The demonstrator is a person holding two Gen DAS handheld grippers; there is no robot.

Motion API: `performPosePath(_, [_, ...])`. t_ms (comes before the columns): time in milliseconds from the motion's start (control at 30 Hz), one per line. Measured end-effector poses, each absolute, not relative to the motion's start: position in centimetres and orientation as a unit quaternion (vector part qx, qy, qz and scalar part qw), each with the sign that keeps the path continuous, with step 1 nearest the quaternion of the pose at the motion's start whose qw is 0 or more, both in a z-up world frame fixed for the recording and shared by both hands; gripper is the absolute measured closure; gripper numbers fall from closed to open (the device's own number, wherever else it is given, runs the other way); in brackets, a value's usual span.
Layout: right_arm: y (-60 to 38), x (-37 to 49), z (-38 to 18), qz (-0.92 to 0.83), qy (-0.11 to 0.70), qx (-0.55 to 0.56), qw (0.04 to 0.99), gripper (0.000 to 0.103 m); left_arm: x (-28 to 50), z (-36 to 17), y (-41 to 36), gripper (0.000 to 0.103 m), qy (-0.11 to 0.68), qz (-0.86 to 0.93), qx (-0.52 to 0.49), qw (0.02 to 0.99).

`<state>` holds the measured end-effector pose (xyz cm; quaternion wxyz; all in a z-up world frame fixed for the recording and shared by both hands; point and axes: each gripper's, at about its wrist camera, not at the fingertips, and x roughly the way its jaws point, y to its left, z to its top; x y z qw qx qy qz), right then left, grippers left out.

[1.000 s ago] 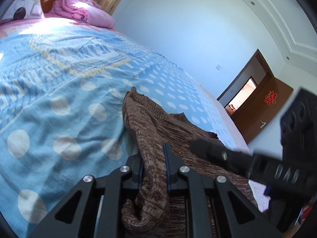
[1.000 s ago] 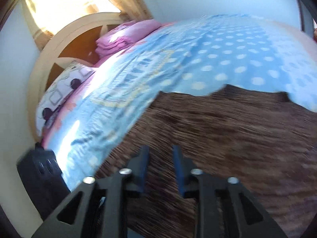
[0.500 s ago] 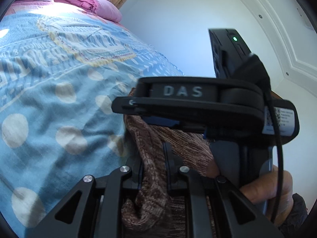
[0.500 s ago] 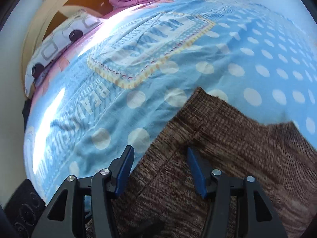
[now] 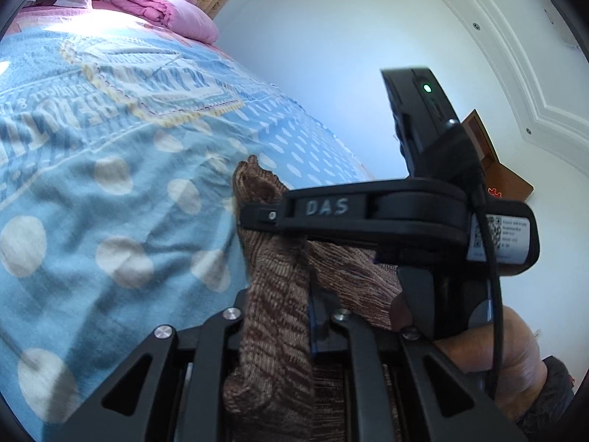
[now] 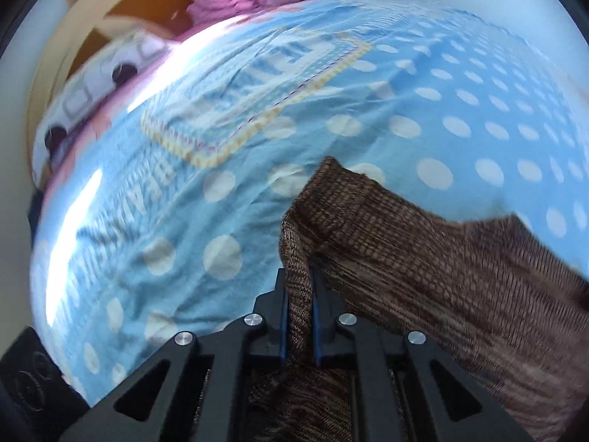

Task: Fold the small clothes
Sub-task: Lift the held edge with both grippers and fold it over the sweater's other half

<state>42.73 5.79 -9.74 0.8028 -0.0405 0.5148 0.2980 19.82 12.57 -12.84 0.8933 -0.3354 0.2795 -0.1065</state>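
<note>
A brown knitted garment point(image 5: 279, 269) lies on the blue dotted bedspread point(image 5: 110, 221). My left gripper point(image 5: 279, 294) is shut on a bunched edge of it near the bottom of the left wrist view. My right gripper point(image 6: 299, 294) is shut on another fold of the same garment point(image 6: 423, 265), which spreads out to the right over the bedspread point(image 6: 257, 147). In the left wrist view the right gripper point(image 5: 257, 215) crosses in front from the right, held by a hand point(image 5: 493, 346), its tip over the garment.
A pink folded blanket point(image 5: 162, 3) and a patterned pillow point(image 6: 95, 84) lie at the head of the bed by the wooden headboard point(image 6: 121, 22). A brown door point(image 5: 489, 162) stands past the bed's far side. White wall and ceiling fill the upper right.
The right gripper was open over the garment half a second ago and has shut on a fold of it. The left gripper has kept its hold throughout.
</note>
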Motion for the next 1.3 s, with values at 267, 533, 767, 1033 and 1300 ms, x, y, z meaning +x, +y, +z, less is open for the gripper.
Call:
performPosePath(267, [0.9,42.3,-8.4,0.296,0.490,0.106,0.813,0.094,20.1,-12.6,12.2,0.086,0.282,-0.123,-0.329,0.893])
performPosePath(533, [-3.0,41.4,-7.3,0.291,0.474,0.142,0.819,0.094,20.6,-10.7,9.5,0.086,0.294,-0.133,-0.260,0.910])
performPosePath(767, [-7.4,40.9,-6.7,0.275,0.461,0.158,0.829,0.094,20.6,-9.4,5.3,0.086,0.303,-0.155,-0.214,0.915])
performPosePath(1033, [-12.5,40.1,-6.9,0.246,0.456,0.167,0.838,0.094,20.7,-9.0,0.6,0.086,0.309,-0.194,-0.172,0.915])
performPosePath(1300, [-14.8,40.2,-9.5,0.226,0.476,0.191,0.828,0.093,21.7,-10.4,-1.2,0.086,0.343,-0.202,-0.149,0.905])
